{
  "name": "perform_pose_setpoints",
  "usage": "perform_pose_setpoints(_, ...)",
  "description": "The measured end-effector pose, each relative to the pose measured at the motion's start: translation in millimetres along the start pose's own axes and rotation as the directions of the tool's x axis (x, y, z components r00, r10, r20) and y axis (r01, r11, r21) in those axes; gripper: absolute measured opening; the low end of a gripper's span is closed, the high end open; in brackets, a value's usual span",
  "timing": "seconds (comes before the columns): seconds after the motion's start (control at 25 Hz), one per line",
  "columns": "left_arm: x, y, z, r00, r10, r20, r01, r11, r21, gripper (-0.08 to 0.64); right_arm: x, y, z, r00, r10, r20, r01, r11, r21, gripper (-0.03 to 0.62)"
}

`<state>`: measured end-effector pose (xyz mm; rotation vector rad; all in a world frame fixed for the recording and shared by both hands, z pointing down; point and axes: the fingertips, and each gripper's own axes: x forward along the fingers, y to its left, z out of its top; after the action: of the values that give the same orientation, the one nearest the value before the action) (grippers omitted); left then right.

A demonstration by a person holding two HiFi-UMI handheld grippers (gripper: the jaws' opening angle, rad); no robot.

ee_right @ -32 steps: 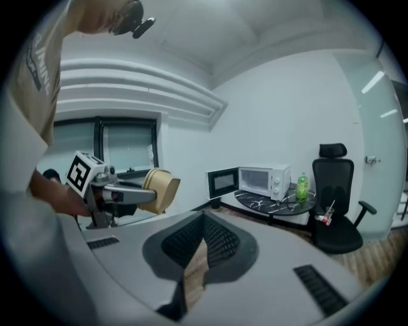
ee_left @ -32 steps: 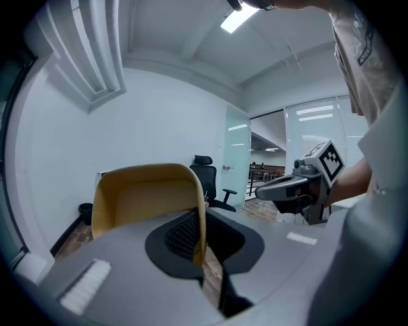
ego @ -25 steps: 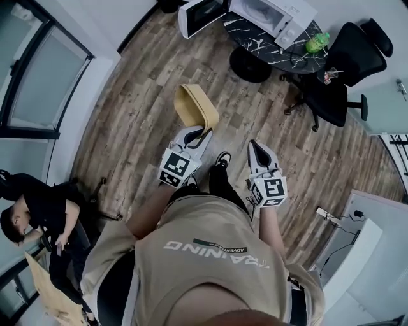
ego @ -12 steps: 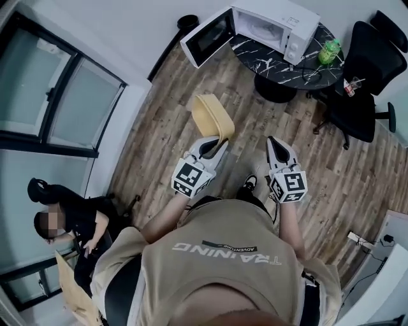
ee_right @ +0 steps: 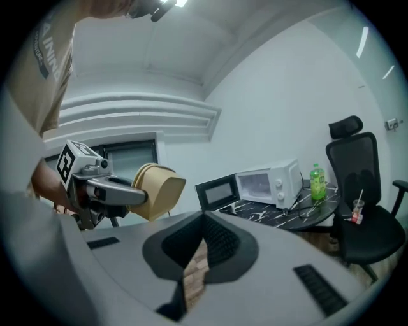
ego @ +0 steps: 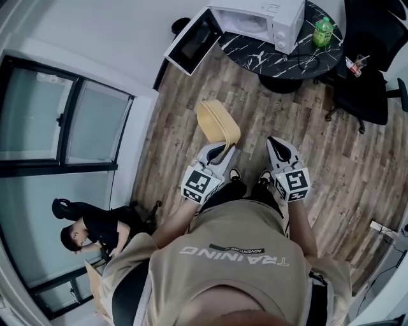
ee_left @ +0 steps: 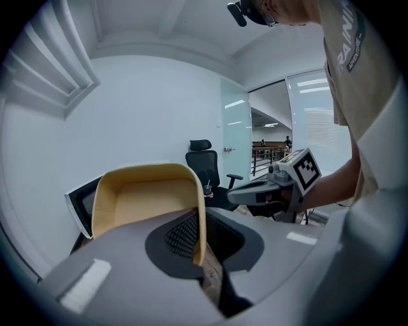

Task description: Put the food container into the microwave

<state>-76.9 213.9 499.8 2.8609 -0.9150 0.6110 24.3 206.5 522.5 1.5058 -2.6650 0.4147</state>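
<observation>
A tan food container (ego: 218, 124) hangs over the wood floor with my left gripper (ego: 218, 149) shut on its side wall. In the left gripper view the container (ee_left: 143, 194) opens toward me, and its wall is pinched between the jaws of that gripper (ee_left: 200, 219). My right gripper (ego: 278, 145) is beside it on the right, shut and holding nothing. The white microwave (ego: 258, 19) stands on a black marbled table (ego: 280, 60) ahead, its door (ego: 193, 42) swung open to the left. The right gripper view shows the microwave (ee_right: 271, 181), the container (ee_right: 158, 191) and the right gripper (ee_right: 204, 221).
A green bottle (ego: 322, 30) stands on the table to the right of the microwave. A black office chair (ego: 363, 89) holds a cup with a straw (ego: 357, 63). A window wall (ego: 70, 127) runs along the left, where a seated person (ego: 95, 232) is.
I have walked toward the table with the container still held in the left gripper; the microwave and table have come nearer. Both grippers keep their states.
</observation>
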Motion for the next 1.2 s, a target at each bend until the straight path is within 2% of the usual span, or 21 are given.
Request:
perform_pose_setpoints(0.12,12.7,3.7,1.4,1.000,-0.001,0.003,0.001,1.000,0.006,0.020,0.0,-14.2,2.0,1.000,-0.016,0.000,0.016,1.000,0.010,0.009)
perform_pose_setpoints(0.36,22.0,24.8,4.4,1.000,0.022,0.021,-0.022,1.000,-0.014,0.020,9.8,-21.1,20.3,0.999,-0.032,0.012,0.033,0.999,-0.034,0.009)
perform_pose_setpoints(0.56,37.2,53.3,13.7,0.998,0.026,0.063,-0.023,0.998,-0.057,0.020,27.3,-28.7,37.7,0.999,-0.050,0.021,0.051,0.996,-0.070,0.009)
perform_pose_setpoints(0.68,41.1,76.0,27.5,0.994,0.032,0.101,-0.027,0.999,-0.047,0.018,44.1,-29.6,49.0,0.998,-0.061,0.021,0.062,0.995,-0.075,0.009)
perform_pose_setpoints(0.8,39.4,109.7,36.5,0.989,0.064,0.134,-0.061,0.998,-0.023,0.018,74.7,-26.8,64.5,0.999,-0.035,0.030,0.037,0.997,-0.067,0.009)
perform_pose_setpoints(0.88,37.3,129.6,37.9,0.986,0.072,0.148,-0.068,0.997,-0.034,0.019,92.7,-26.5,77.2,0.998,-0.024,0.057,0.026,0.999,-0.041,0.009)
perform_pose_setpoints(1.04,36.5,165.6,39.7,0.986,0.035,0.165,-0.031,0.999,-0.030,0.019,128.5,-27.7,88.5,0.996,-0.061,0.061,0.064,0.997,-0.051,0.009)
perform_pose_setpoints(1.2,43.7,197.0,27.1,0.984,-0.021,0.176,0.024,1.000,-0.015,0.018,159.4,-28.4,92.5,0.987,-0.147,0.066,0.150,0.987,-0.048,0.009)
